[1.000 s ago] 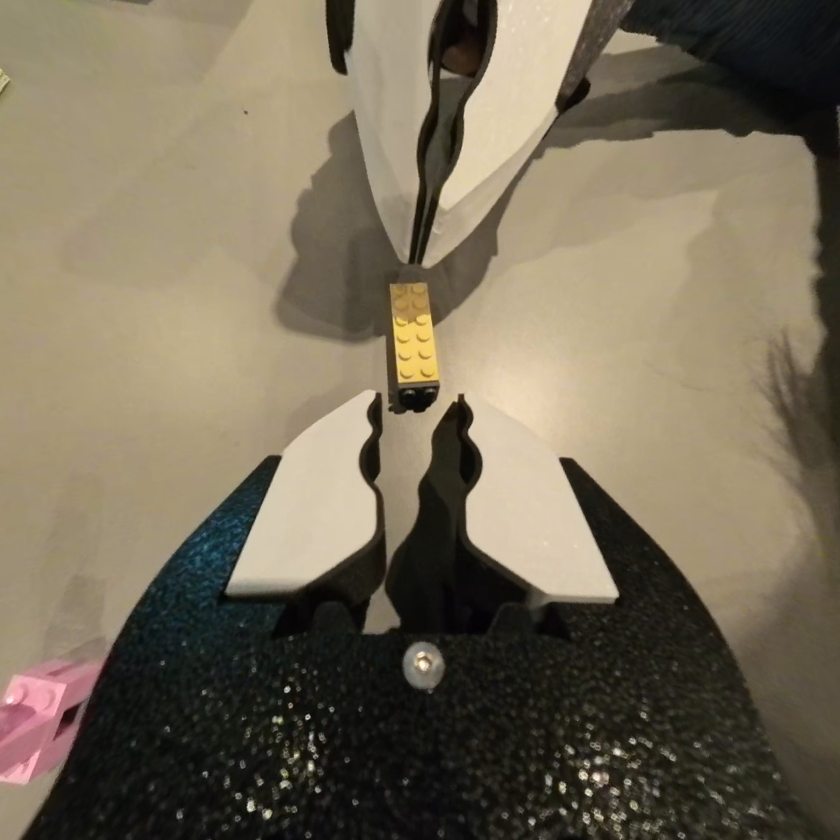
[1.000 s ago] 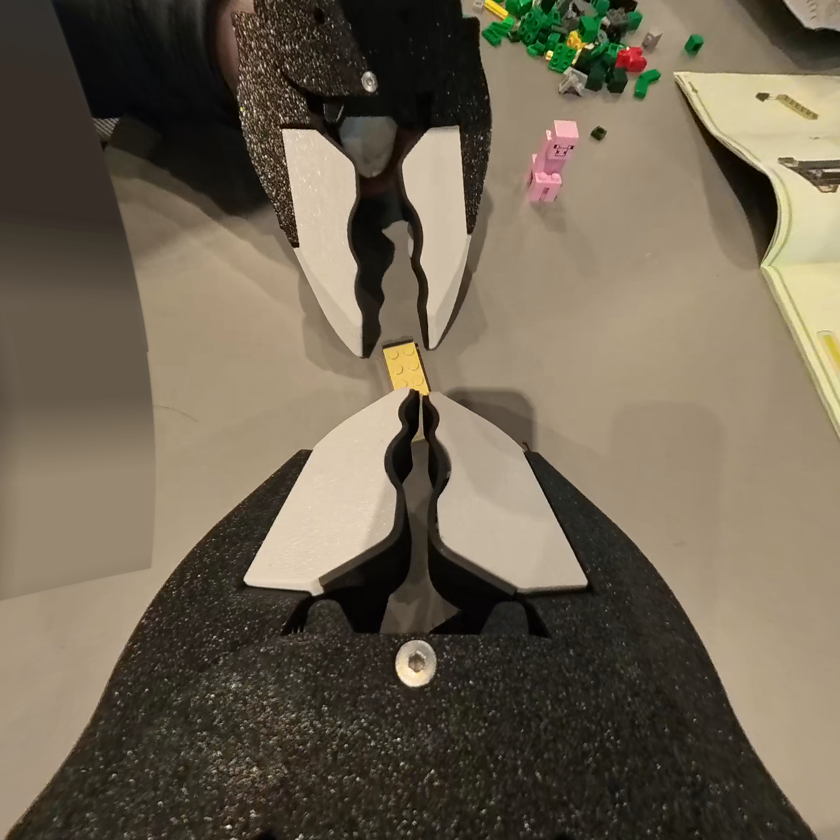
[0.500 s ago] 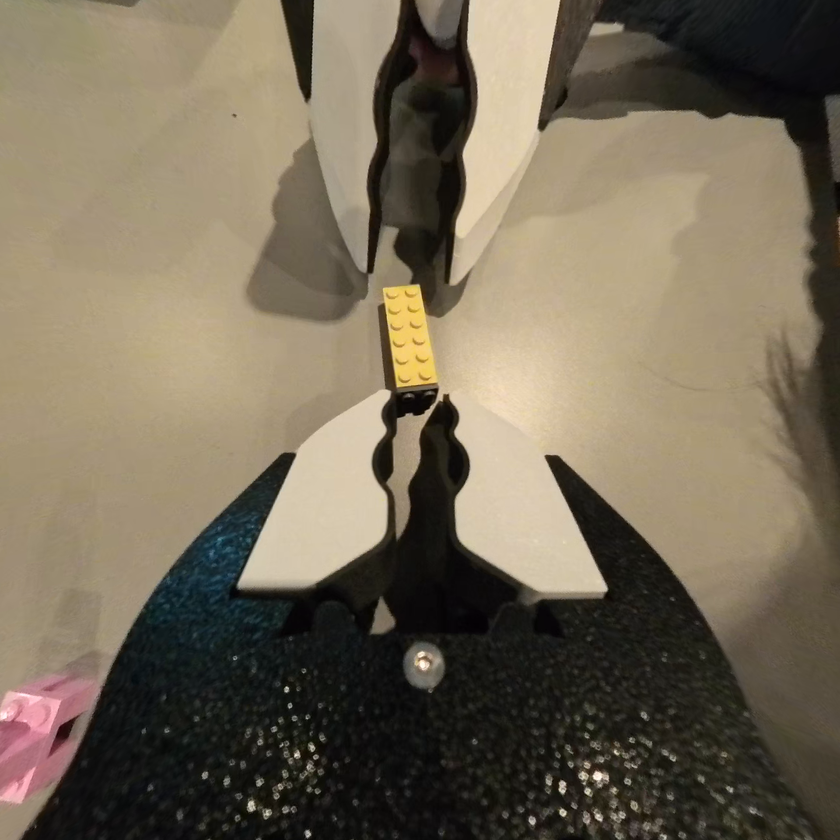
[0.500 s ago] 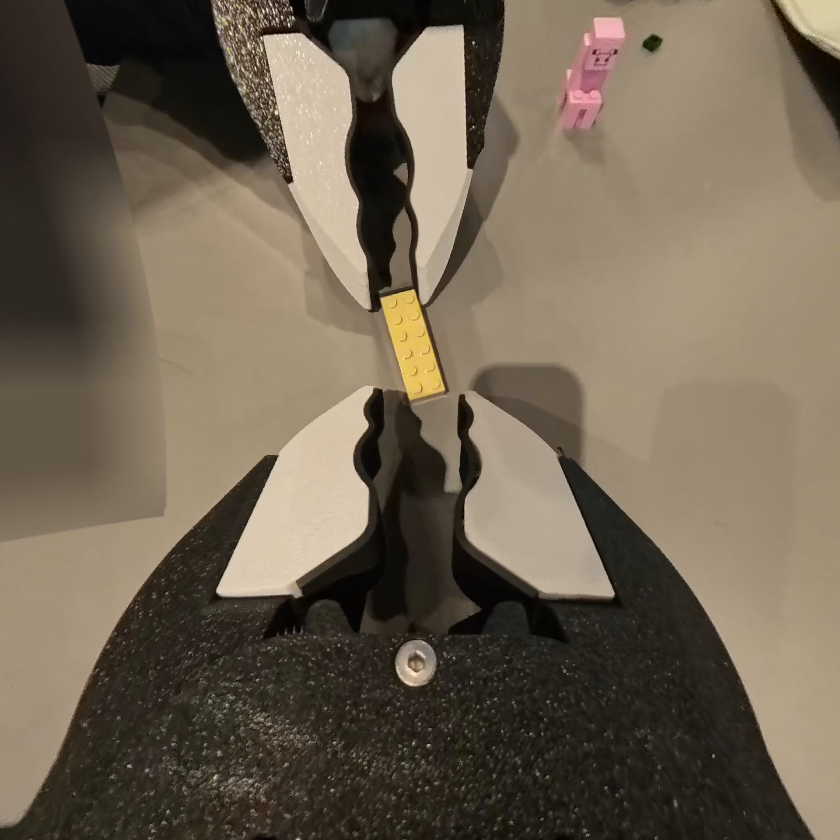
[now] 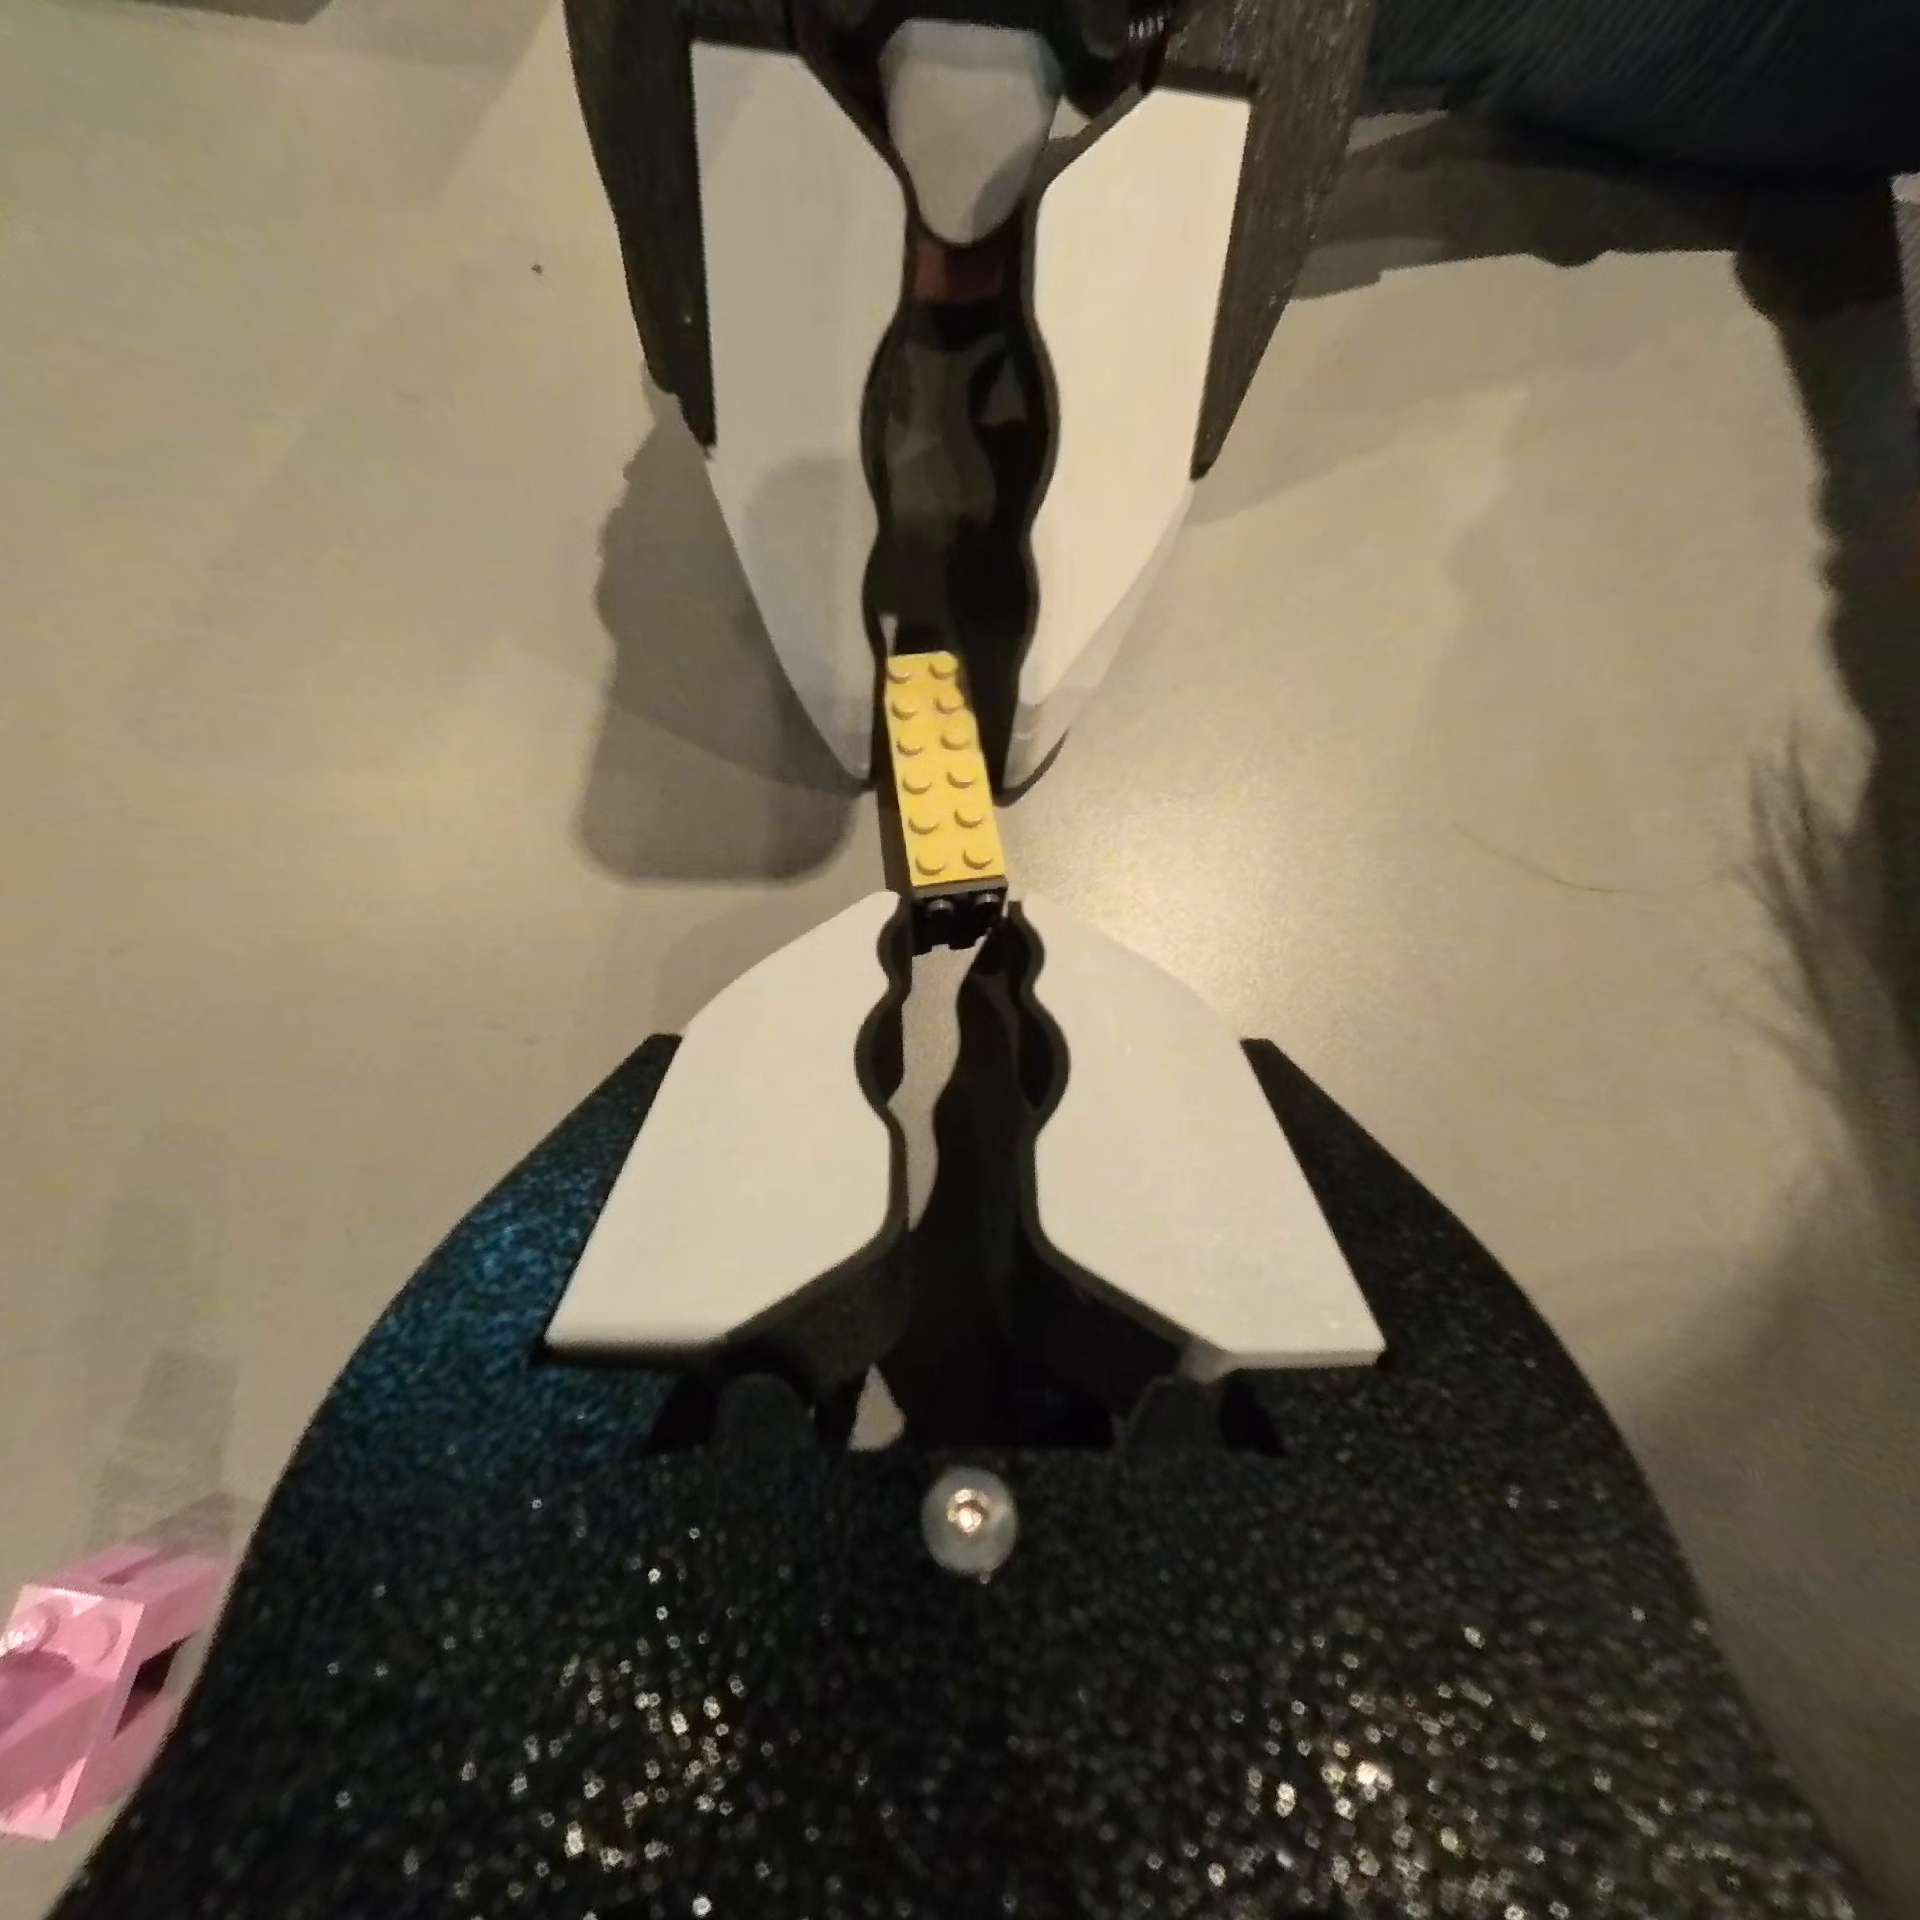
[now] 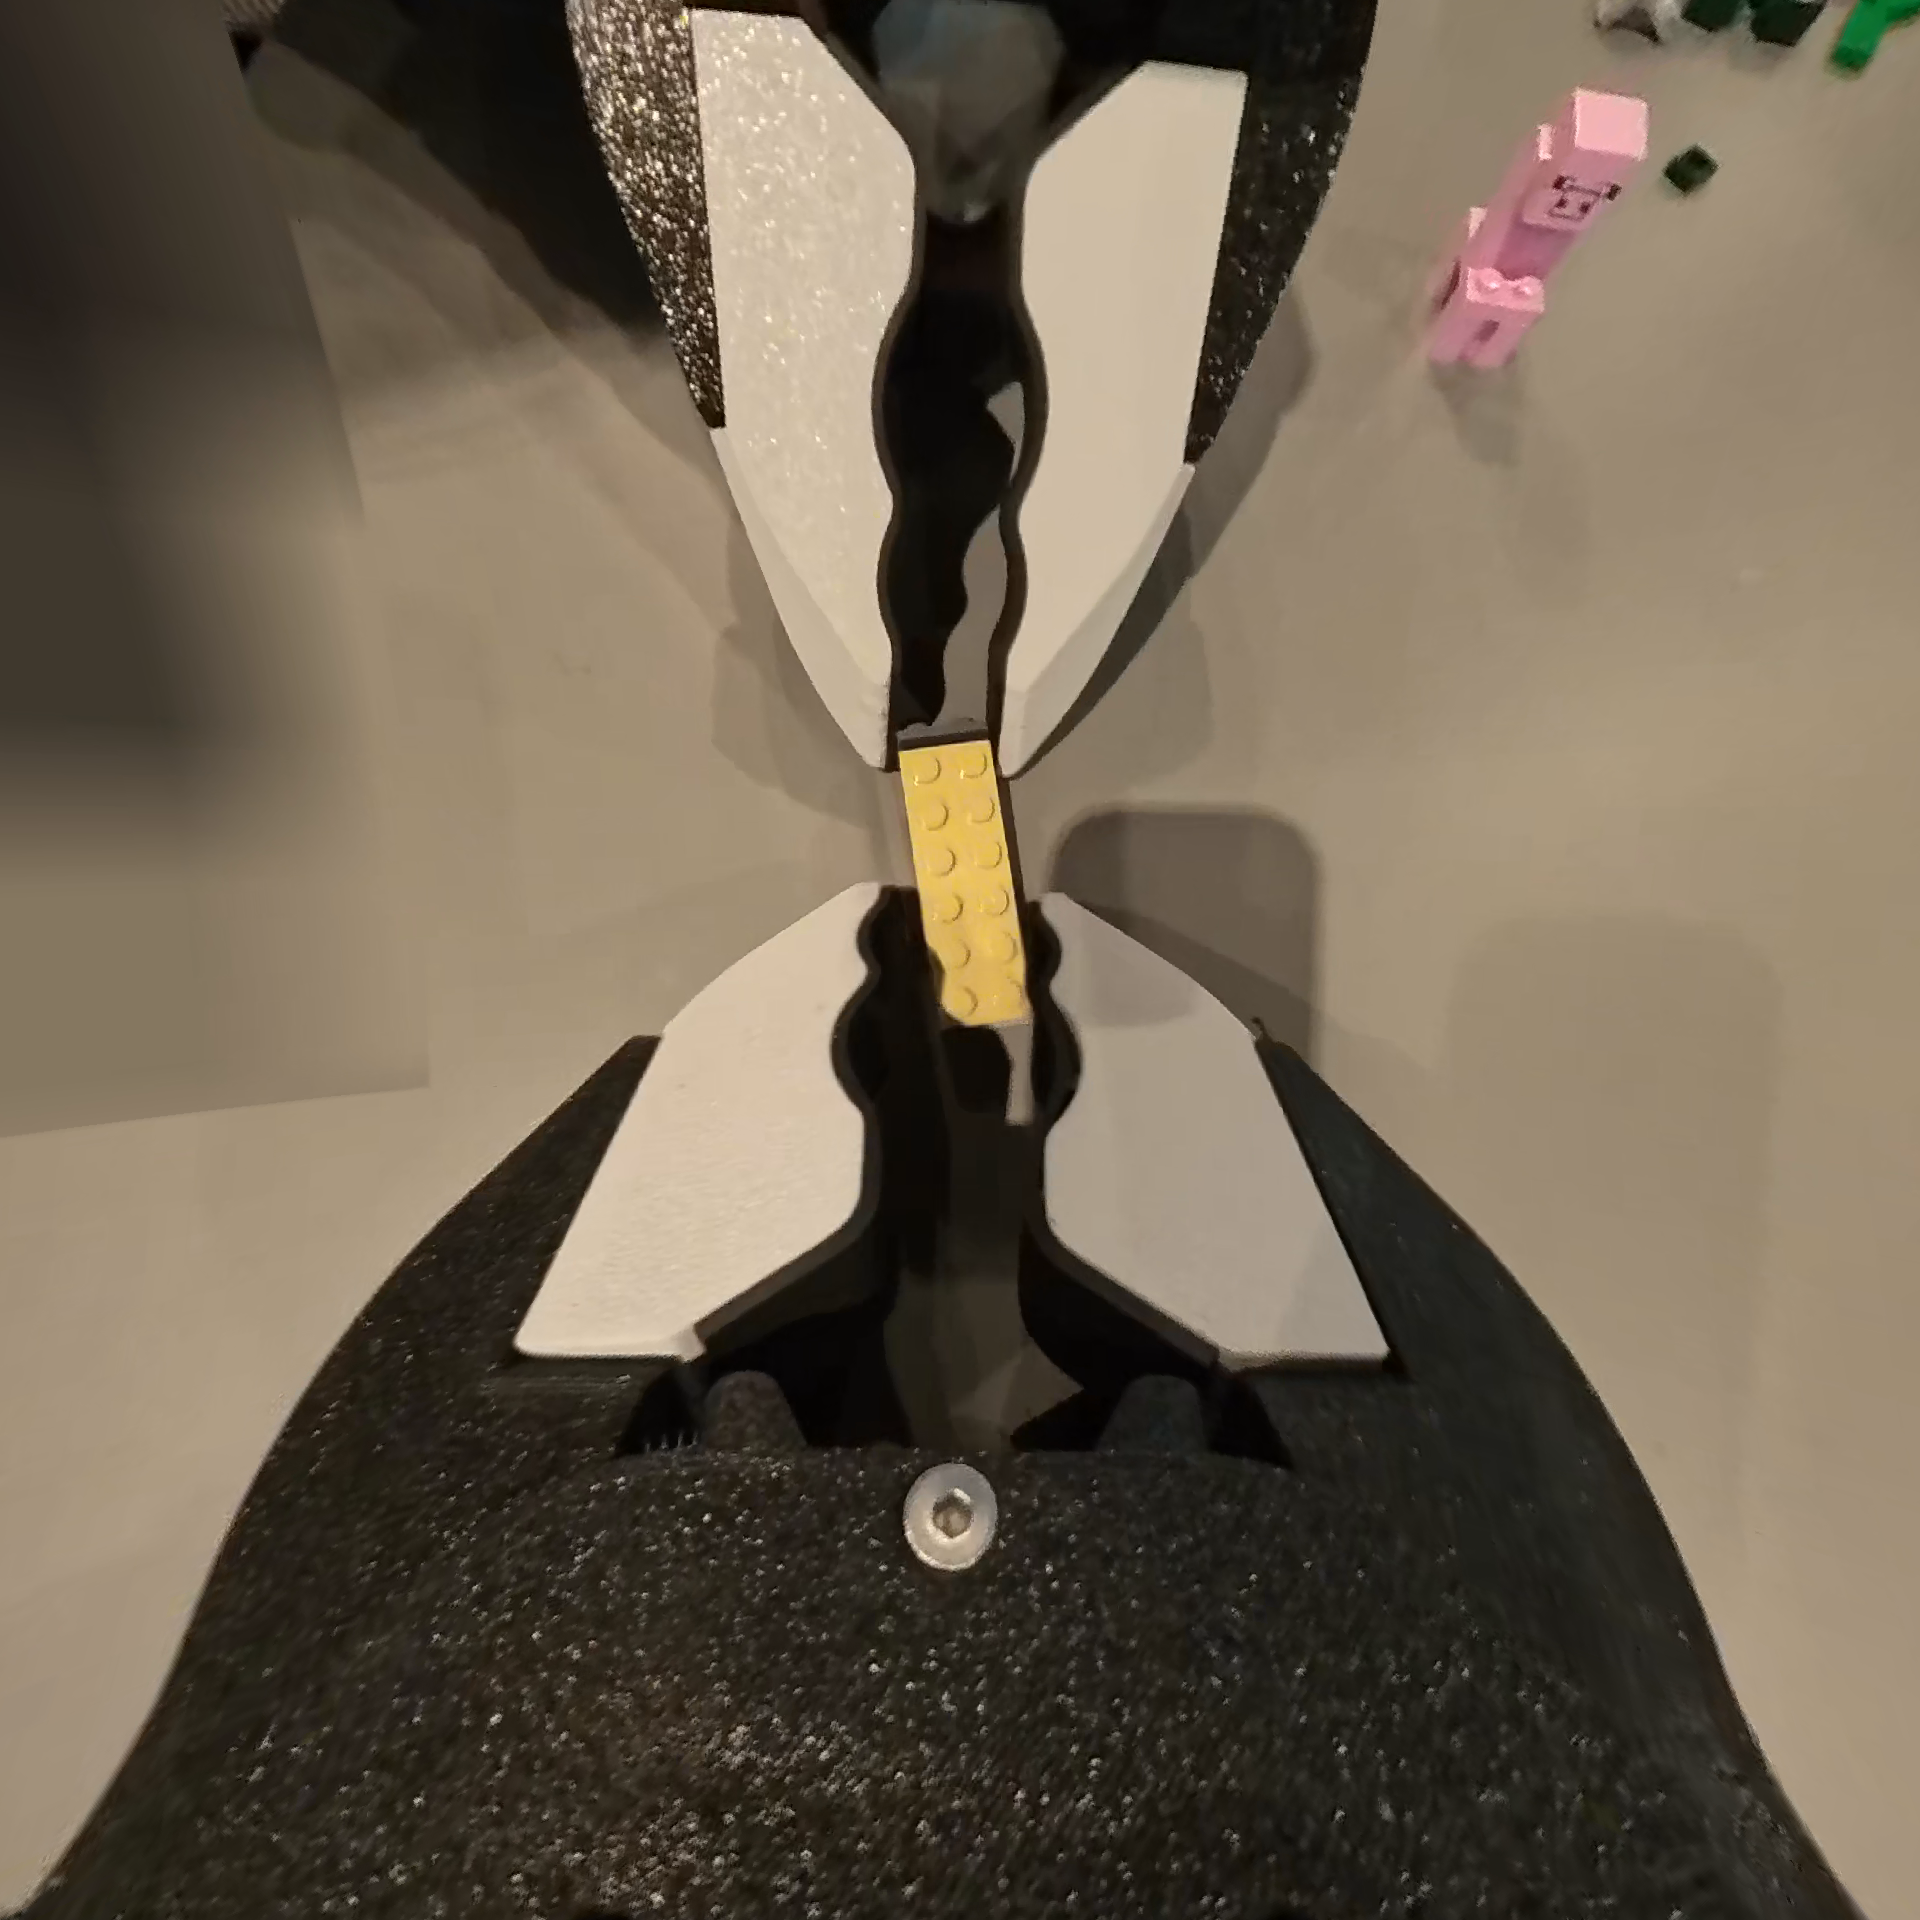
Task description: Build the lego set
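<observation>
Left wrist view: long yellow studded plastic plate atop black pieces, lying on smooth grey matte worktop. Left tongs, white wavy-edged fingers on glittery black body, pinch its near end. Right tongs stand parted around the far end. Pink blocky pig figure stands well apart.

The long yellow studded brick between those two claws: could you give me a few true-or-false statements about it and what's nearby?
1. The long yellow studded brick sits on a darker piece beneath it. True.
2. The left gripper pinches the brick's end. True.
3. The right gripper is clamped tight on the brick. False: its jaws stand apart on either side.
4. A pink blocky pig figure stands on the grey table. True.
5. The brick is red. False: yellow.
</observation>
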A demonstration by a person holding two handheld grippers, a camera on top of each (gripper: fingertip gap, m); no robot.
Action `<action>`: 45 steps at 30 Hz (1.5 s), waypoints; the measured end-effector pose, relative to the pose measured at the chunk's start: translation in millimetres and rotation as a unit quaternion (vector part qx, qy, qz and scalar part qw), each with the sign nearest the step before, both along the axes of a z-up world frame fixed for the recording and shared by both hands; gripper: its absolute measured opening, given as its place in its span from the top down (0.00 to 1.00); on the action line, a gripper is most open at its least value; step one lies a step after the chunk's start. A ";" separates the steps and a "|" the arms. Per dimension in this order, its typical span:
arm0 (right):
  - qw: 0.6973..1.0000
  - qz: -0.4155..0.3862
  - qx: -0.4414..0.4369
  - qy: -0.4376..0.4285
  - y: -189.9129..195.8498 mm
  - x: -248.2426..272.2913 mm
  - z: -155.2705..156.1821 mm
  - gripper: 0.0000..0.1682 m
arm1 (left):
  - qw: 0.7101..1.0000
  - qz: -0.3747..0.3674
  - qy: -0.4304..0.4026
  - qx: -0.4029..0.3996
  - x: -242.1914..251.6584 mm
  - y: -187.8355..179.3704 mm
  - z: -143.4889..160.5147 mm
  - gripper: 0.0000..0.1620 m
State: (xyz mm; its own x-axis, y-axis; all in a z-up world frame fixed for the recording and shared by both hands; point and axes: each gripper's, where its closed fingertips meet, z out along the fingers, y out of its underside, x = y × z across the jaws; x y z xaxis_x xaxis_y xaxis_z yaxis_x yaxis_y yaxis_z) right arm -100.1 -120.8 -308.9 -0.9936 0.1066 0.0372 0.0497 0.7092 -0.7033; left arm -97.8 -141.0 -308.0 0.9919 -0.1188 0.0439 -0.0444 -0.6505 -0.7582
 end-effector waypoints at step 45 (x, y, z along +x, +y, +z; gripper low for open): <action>0.997 0.005 0.078 -0.007 -0.2 2.9 -1.4 0.90 | 0.998 -0.021 0.061 0.010 -1.1 -0.9 0.6 0.91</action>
State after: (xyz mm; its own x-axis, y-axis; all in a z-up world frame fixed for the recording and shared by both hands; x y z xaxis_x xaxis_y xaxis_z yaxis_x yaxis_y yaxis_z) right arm -97.2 -121.0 -310.3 -0.9951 0.0902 0.0394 0.0503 0.8105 -0.5836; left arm -99.0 -142.0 -307.4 0.9839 -0.1601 -0.0796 -0.1640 -0.6315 -0.7578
